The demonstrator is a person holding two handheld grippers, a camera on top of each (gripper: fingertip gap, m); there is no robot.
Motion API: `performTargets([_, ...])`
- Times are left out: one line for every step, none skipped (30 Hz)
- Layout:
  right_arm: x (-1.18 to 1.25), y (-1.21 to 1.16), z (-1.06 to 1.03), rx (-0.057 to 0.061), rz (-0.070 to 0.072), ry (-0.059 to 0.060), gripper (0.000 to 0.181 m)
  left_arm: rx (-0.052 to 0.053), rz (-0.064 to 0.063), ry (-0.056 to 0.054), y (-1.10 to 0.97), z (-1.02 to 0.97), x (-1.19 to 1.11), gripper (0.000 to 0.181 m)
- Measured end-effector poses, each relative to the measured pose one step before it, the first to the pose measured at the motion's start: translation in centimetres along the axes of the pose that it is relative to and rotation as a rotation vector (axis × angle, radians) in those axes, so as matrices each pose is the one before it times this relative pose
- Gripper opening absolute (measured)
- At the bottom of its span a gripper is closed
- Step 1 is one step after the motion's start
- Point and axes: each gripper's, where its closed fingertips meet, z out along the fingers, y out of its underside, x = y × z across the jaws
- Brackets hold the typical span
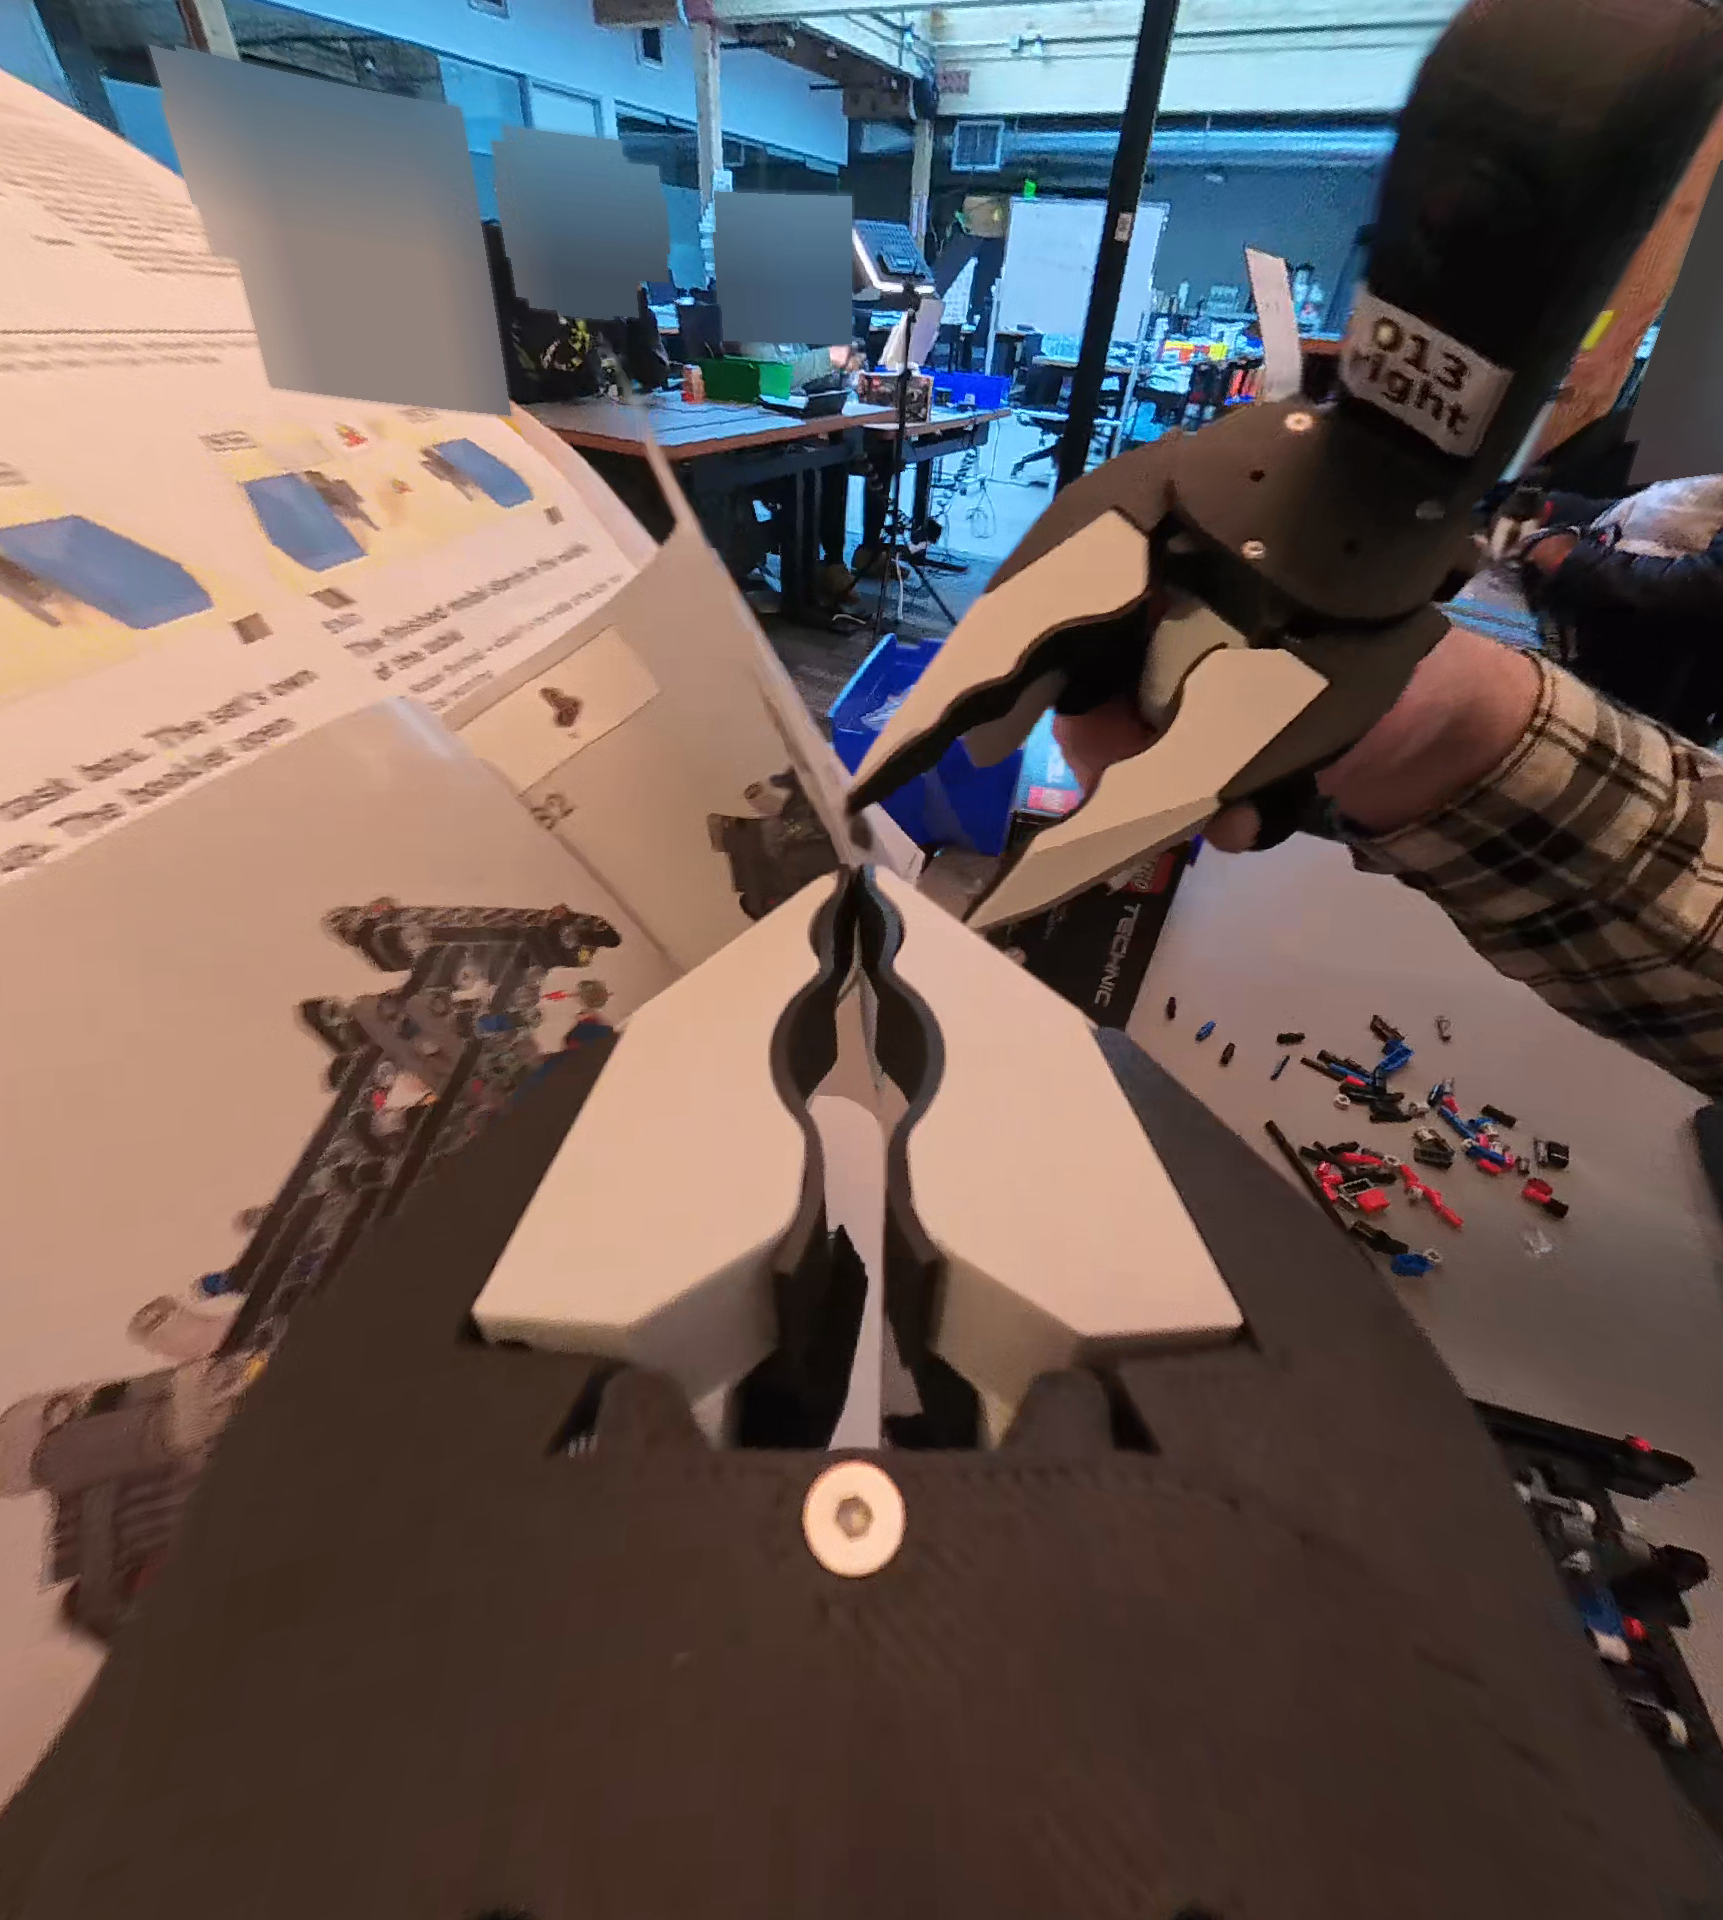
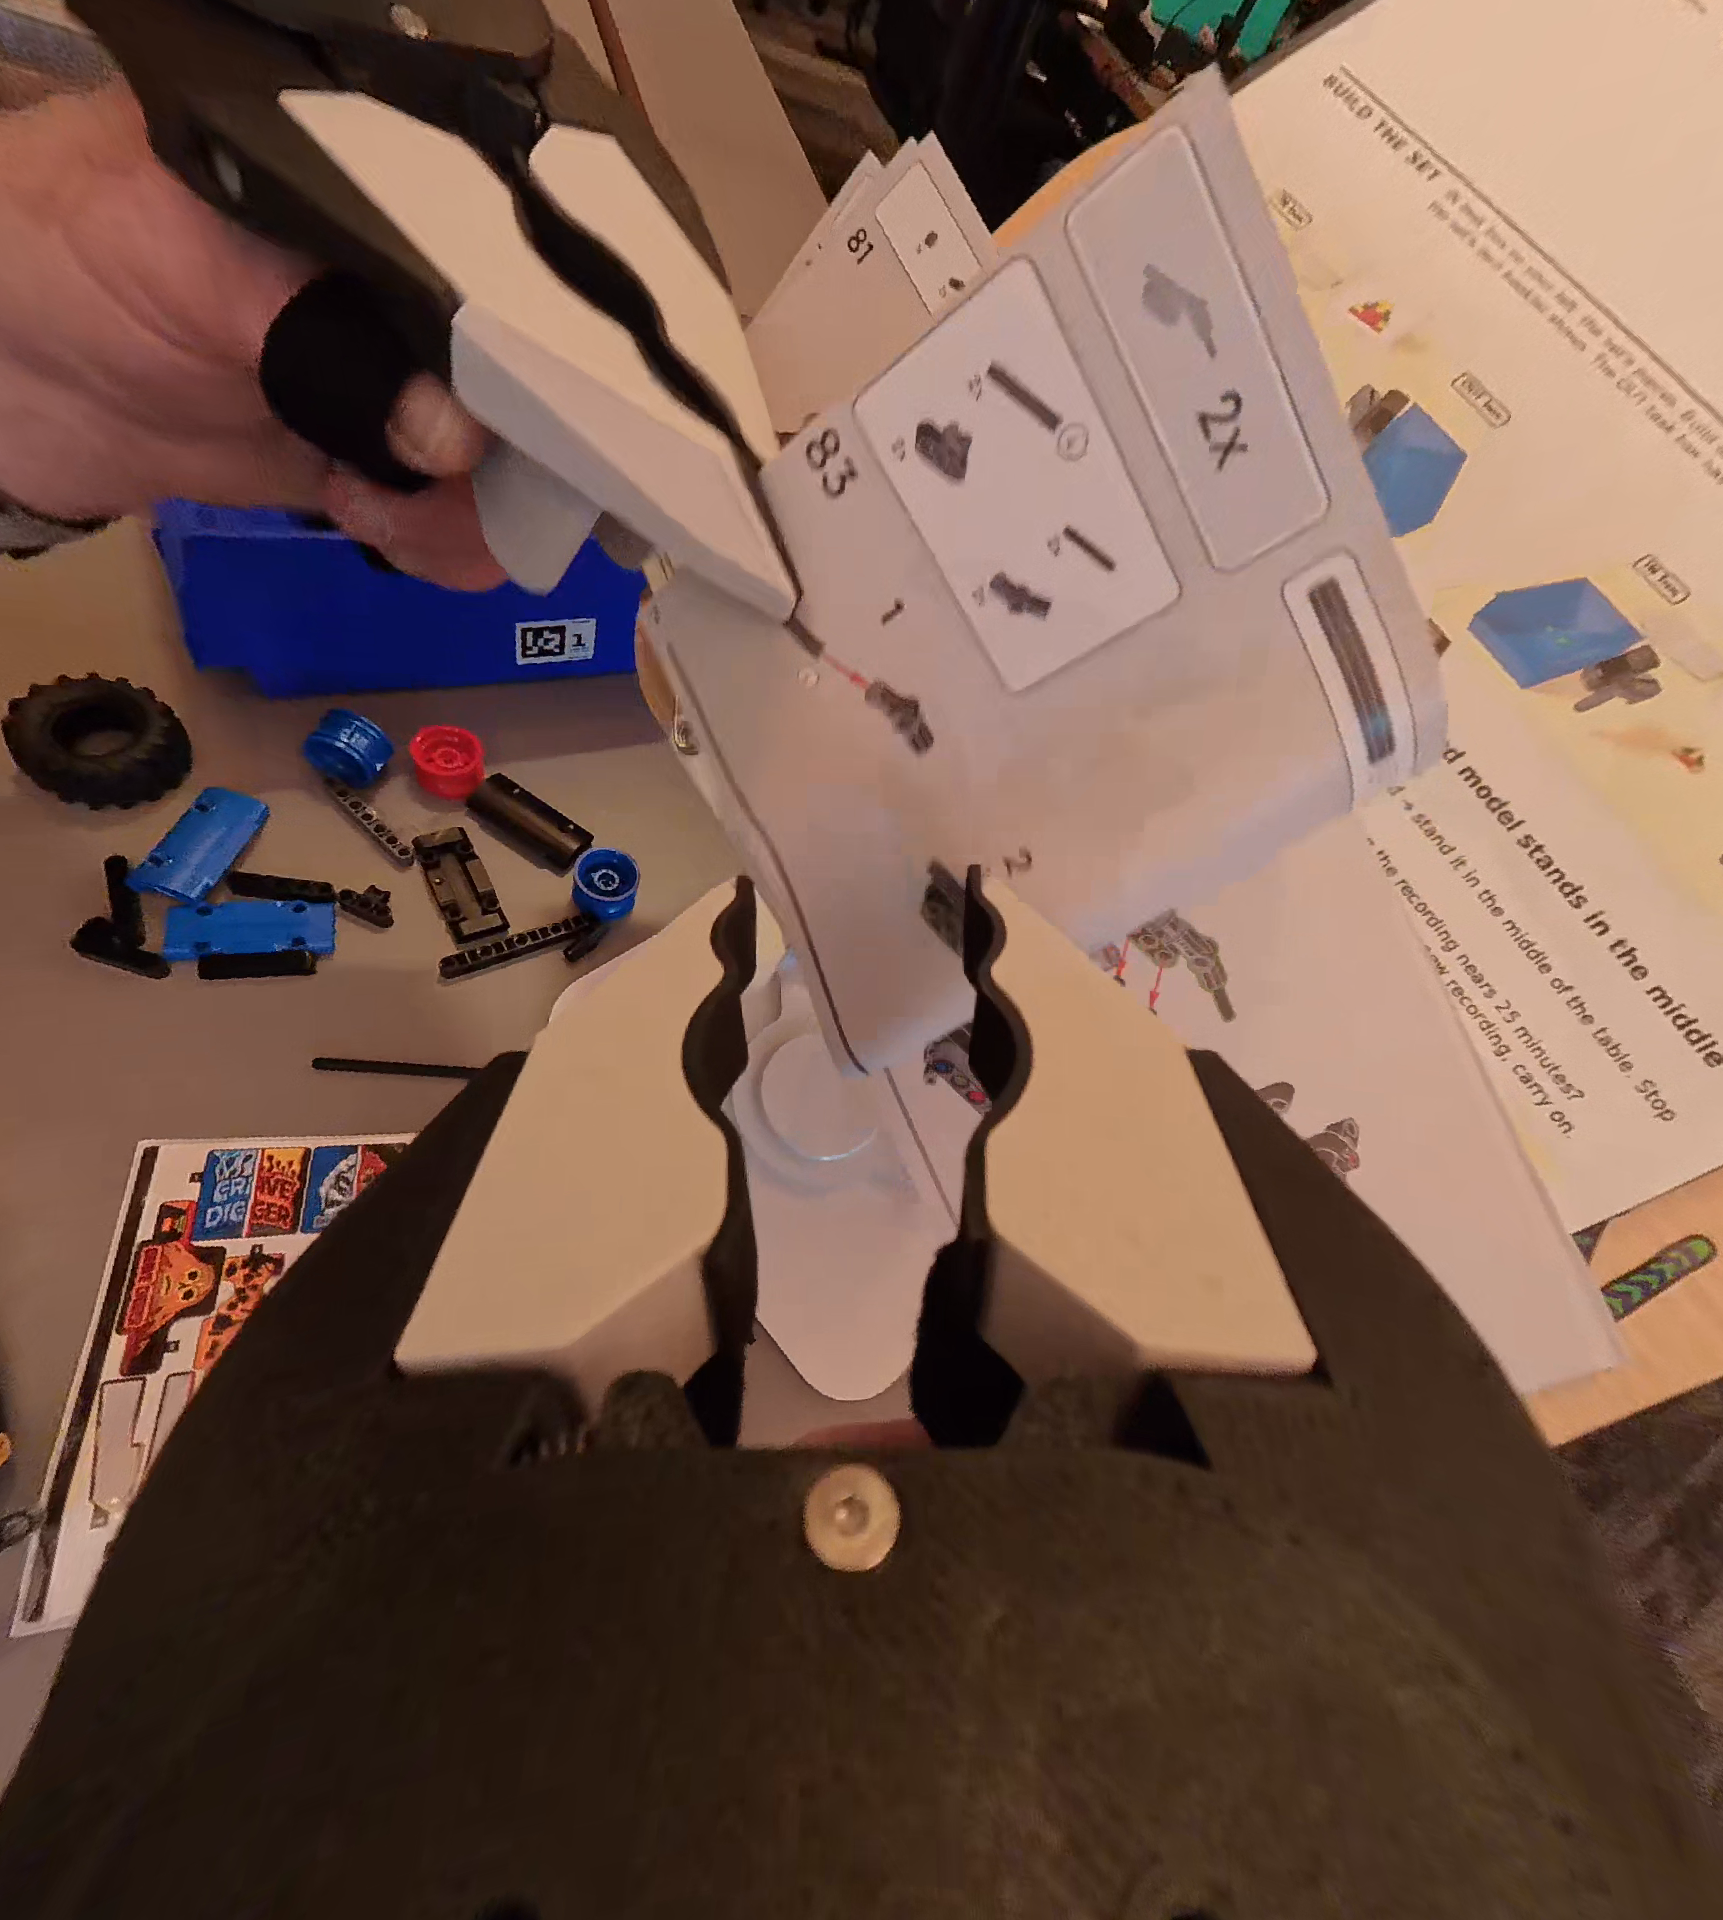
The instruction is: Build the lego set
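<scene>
The instruction booklet (image 1: 213, 1091) is held up off the table with its pages fanned. My left gripper (image 1: 859, 894) is shut on the edge of one booklet page (image 1: 867, 1039), a thin sheet that runs between its pads. In the right wrist view the left gripper (image 2: 769, 488) pinches that page (image 2: 1044, 623) at its left edge. My right gripper (image 2: 857, 904) is open, and the lower part of the lifted pages hangs loosely between its fingers. In the left wrist view the right gripper (image 1: 914, 860) is open, with its upper fingertip (image 1: 852, 800) at the page.
Loose lego parts (image 2: 369, 862) and a black tyre (image 2: 93, 738) lie by a blue bin (image 2: 369, 613). A sticker sheet (image 2: 213, 1247) lies near me. A printed task sheet (image 2: 1615, 520) lies under the booklet. More small parts (image 1: 1408, 1132) and a partly built model (image 1: 1605, 1538) sit on the table. Left tips to right tips: about 5 cm.
</scene>
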Motion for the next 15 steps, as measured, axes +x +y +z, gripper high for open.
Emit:
performTargets([-0.227, -0.105, -0.142, -0.0032, -0.0172, 0.0052, 0.038, 0.0010, 0.0051, -0.0213, -0.153, -0.649, -0.518, 0.000])
performTargets([-0.482, -0.076, -0.025, -0.0061, -0.0199, -0.0062, 0.037, 0.0019, 0.0033, -0.0212, -0.162, -0.696, -0.561, 0.000])
performTargets([-0.748, -0.072, 0.171, -0.0086, -0.0263, -0.0153, 0.034, 0.0000, -0.0023, -0.0161, -0.107, -0.706, -0.550, 0.000])
performTargets([-0.818, -0.040, 0.415, -0.0135, -0.0312, -0.0149, 0.031, -0.0001, -0.0039, -0.0181, -0.073, -0.739, -0.606, 0.000])
performTargets([-0.875, -0.023, 0.642, -0.0186, -0.0322, -0.0166, 0.030, -0.0005, -0.0003, -0.0226, -0.024, -0.770, -0.698, 0.000])
performTargets([-0.853, -0.091, 0.800, -0.0185, -0.0303, -0.0169, 0.030, -0.0051, 0.0000, -0.0222, 0.097, -0.765, -0.710, 0.000])
performTargets([-0.705, -0.267, 0.917, -0.0122, -0.0231, -0.0111, 0.029, -0.0092, -0.0006, -0.0256, 0.232, -0.743, -0.801, 0.000])
performTargets([-0.640, -0.437, 1.007, -0.0032, -0.0137, -0.0112, 0.028, -0.0096, -0.0018, -0.0242, 0.298, -0.688, -0.811, 0.000])
performTargets([-0.569, -0.532, 1.095, 0.0005, -0.0081, -0.0107, 0.027, -0.0086, -0.0119, -0.0134, 0.339, -0.617, -0.715, 0.000])
performTargets([-0.375, -0.412, 1.168, -0.0057, -0.0072, -0.0035, 0.025, -0.0027, -0.0167, -0.0067, 0.292, -0.553, -0.623, 0.000])
performTargets([-0.037, -0.274, 1.191, -0.0129, -0.0084, 0.0122, 0.024, -0.0002, -0.0122, -0.0135, 0.272, -0.523, -0.678, 0.000])
performTargets([0.273, -0.216, 1.136, -0.0133, -0.0055, 0.0263, 0.023, 0.0003, -0.0076, -0.0165, 0.276, -0.467, -0.689, 0.000])
performTargets([0.269, -0.256, 1.034, -0.0069, 0.0030, 0.0214, 0.024, -0.0013, -0.0089, -0.0106, 0.306, -0.403, -0.587, 0.000])
performTargets([0.224, -0.304, 0.937, 0.0017, 0.0112, 0.0157, 0.023, -0.0012, -0.0101, -0.0074, 0.312, -0.318, -0.502, 0.000])
performTargets([0.011, -0.206, 0.862, -0.0006, 0.0099, 0.0023, 0.021, -0.0036, -0.0067, -0.0082, 0.339, -0.221, -0.476, 0.000])
